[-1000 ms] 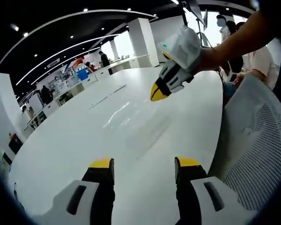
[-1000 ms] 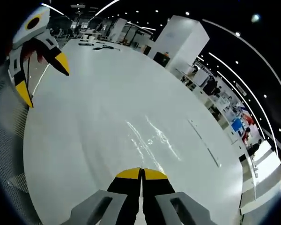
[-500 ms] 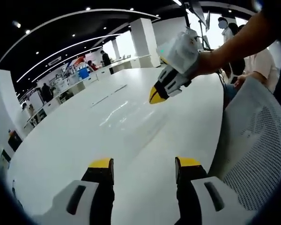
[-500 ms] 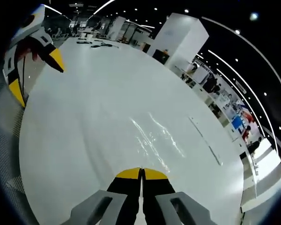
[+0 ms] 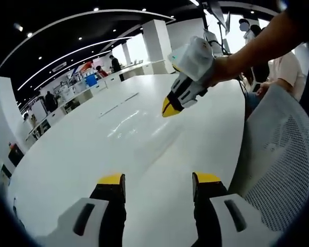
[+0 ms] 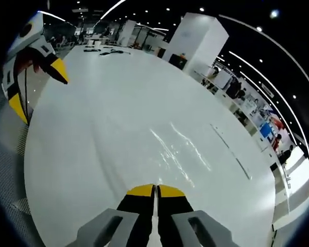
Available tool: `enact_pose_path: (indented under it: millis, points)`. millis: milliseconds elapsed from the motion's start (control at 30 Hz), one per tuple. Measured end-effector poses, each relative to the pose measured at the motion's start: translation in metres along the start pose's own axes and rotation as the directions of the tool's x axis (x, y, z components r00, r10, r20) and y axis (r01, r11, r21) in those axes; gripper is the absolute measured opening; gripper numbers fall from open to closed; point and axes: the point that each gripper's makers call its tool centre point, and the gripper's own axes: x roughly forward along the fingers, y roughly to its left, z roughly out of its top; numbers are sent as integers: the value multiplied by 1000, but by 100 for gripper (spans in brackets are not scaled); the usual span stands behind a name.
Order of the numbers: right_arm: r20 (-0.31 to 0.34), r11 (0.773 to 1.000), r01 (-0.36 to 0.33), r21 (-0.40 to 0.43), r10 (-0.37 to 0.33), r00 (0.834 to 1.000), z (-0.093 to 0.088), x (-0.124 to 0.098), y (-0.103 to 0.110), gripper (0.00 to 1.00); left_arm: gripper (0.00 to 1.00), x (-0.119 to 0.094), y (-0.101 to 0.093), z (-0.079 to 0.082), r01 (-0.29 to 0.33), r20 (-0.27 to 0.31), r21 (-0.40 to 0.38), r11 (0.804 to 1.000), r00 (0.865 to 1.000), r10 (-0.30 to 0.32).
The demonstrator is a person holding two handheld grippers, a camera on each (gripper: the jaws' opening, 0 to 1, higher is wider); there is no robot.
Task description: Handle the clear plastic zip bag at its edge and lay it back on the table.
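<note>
The clear zip bag (image 5: pixel 136 126) lies flat on the white table (image 5: pixel 67 170), showing only as faint glints and creases. In the right gripper view the bag (image 6: pixel 176 152) lies just beyond my right gripper (image 6: pixel 155 190), whose yellow-tipped jaws are pressed shut with nothing seen between them. In the left gripper view the right gripper (image 5: pixel 170 108), held by a hand, hovers tip-down just above the bag's far right edge. My left gripper (image 5: pixel 158 180) stands open over the table's near side, short of the bag. The left gripper (image 6: pixel 38 87) also appears, jaws apart, at the upper left of the right gripper view.
A white mesh chair back (image 5: pixel 283 164) stands close at the table's right edge, and the mesh chair (image 6: pixel 5 170) also shows at the left of the right gripper view. People sit behind the right arm. Small dark items (image 6: pixel 110 50) lie at the table's far end.
The right gripper has drifted slightly left and lower over the bag, staying shut. The left gripper stays open and still. The bag has not visibly moved.
</note>
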Motion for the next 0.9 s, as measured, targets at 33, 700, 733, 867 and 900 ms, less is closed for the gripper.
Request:
enact_pose_path:
  millis: [33, 700, 733, 867, 900]
  points:
    - [0, 1000, -9, 2, 9, 1000, -1, 1, 1, 1, 50, 0, 0, 0, 0, 0, 0, 1000, 1000, 0]
    - [50, 993, -107, 57, 105, 993, 1, -5, 22, 20, 50, 2, -2, -3, 7, -11, 15, 1000, 1000, -7]
    - [55, 992, -107, 61, 104, 993, 0, -4, 21, 21, 50, 1, -2, -3, 6, -10, 14, 1000, 1000, -6]
    - [76, 990, -107, 90, 100, 992, -1, -10, 20, 23, 51, 1, -1, -4, 5, -10, -3, 1000, 1000, -5]
    - [79, 990, -107, 92, 100, 992, -2, -11, 19, 23, 51, 0, -1, -5, 6, -12, -10, 1000, 1000, -6]
